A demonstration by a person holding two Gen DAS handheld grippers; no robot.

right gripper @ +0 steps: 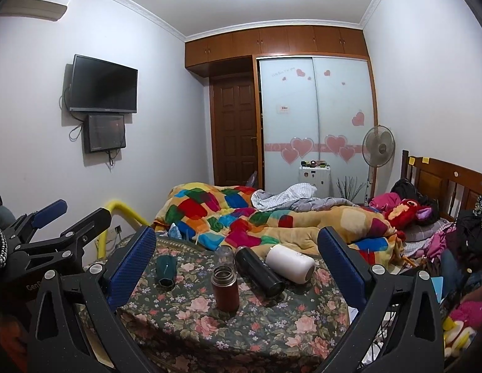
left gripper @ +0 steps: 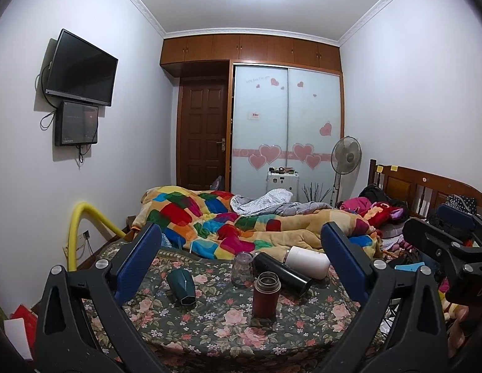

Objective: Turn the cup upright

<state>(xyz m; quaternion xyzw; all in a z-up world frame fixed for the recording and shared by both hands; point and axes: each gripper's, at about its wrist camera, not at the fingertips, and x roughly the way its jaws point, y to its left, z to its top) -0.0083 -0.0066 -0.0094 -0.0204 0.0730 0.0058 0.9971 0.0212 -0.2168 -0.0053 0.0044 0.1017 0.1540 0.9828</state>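
Both the left gripper (left gripper: 241, 261) and right gripper (right gripper: 237, 261) hover with jaws wide apart, holding nothing; on the floral cloth (left gripper: 209, 326) the green cup (left gripper: 181, 286) lies on its side at left, a red flask (left gripper: 265, 293) stands upright nearest, a clear jar (left gripper: 241, 269) behind it; black bottle (left gripper: 282, 269) and white bottle (left gripper: 307, 261) lie toppled at right.
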